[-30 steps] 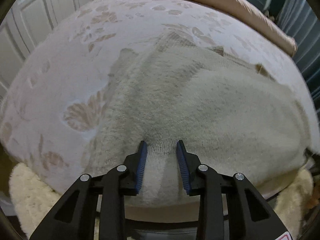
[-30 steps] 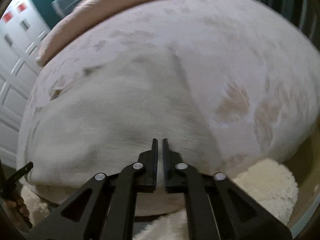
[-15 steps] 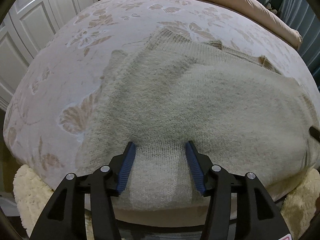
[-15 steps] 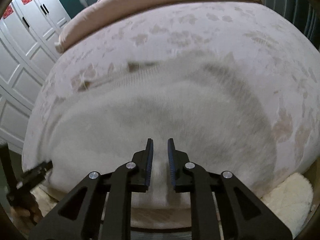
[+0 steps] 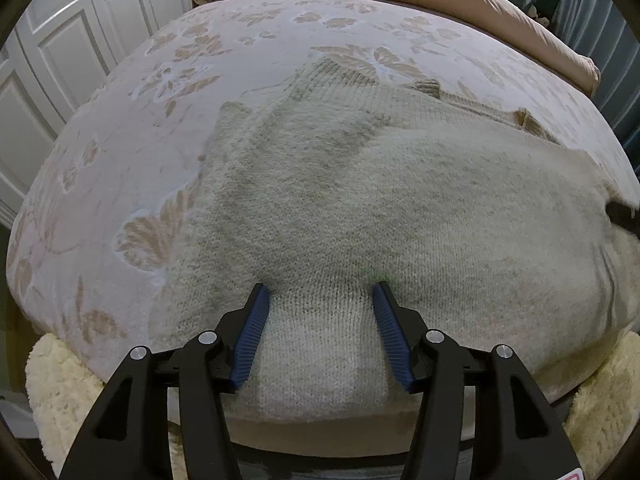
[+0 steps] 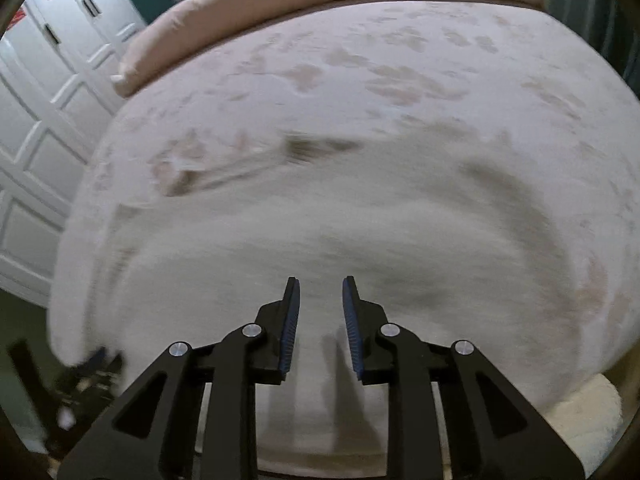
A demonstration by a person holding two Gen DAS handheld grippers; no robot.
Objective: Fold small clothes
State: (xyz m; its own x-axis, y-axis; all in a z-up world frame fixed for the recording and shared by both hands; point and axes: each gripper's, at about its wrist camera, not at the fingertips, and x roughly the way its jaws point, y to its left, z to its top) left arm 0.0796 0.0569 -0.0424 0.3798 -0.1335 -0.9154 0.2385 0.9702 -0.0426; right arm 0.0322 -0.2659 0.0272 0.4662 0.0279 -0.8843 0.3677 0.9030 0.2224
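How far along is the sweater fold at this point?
Done: the cream sweater lies spread on the floral bedspread, one side seemingly folded over. In hand: nothing; the left tongs stand open over its near edge, and the right tongs have just been opening, nothing pinched. Left: further folds into a compact bundle.

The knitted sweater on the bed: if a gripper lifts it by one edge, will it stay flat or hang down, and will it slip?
The cream knitted sweater would probably droop, since it already follows the curve of the bed cover and wrinkles at its right side. Its coarse, fuzzy knit should grip ribbed pads fairly well, so slipping seems unlikely. It looks thick, so perhaps rather heavy for a small garment.
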